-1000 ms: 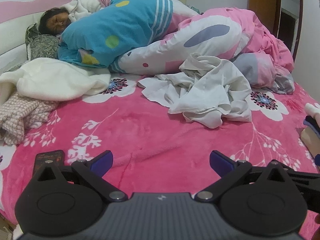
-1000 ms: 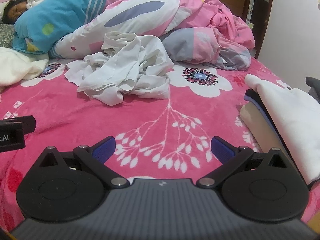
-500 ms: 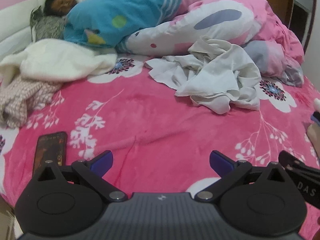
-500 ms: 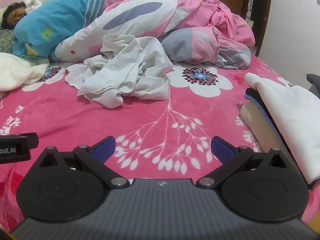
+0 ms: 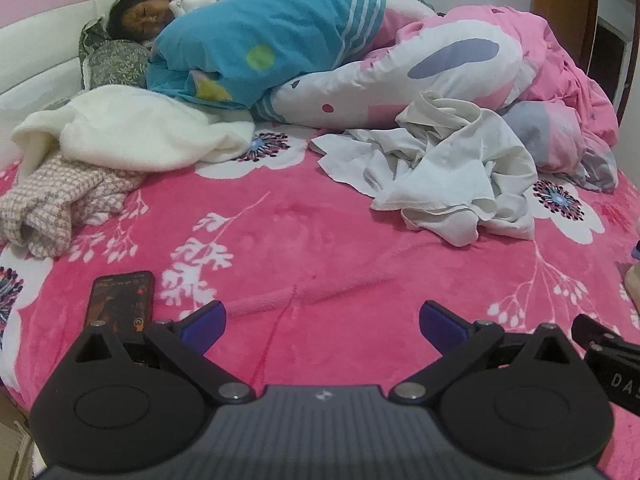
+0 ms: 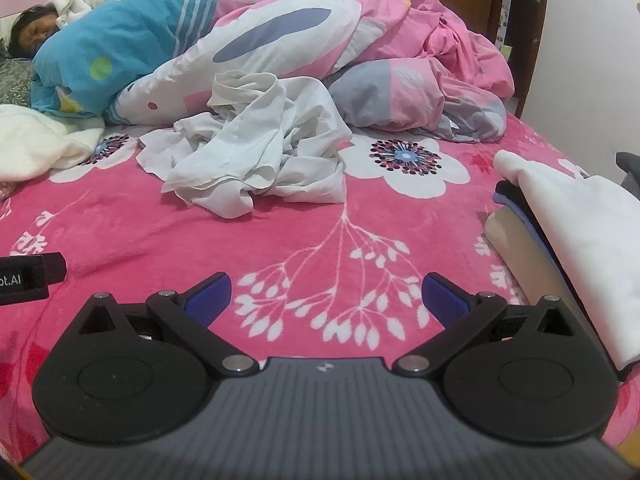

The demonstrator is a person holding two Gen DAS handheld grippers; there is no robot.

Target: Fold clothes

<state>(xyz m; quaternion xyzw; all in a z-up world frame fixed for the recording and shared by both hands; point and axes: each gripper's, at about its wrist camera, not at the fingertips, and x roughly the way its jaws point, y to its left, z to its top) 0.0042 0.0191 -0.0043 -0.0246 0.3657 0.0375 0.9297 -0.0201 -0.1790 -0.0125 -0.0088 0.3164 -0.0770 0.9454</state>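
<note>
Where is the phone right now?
In the left wrist view, the phone lies flat on the pink blanket, lower left, partly behind the left tool.

Since a second ago: left tool [image 5: 322,322] raised and tilted down over the bed [image 5: 320,248], so the phone [image 5: 120,300] now shows nearly whole by its left finger. Right tool [image 6: 326,298] nudged a little nearer the crumpled white garment [image 6: 256,156]. Left tool's tip, seen from the right wrist, lower at the left edge.
</note>
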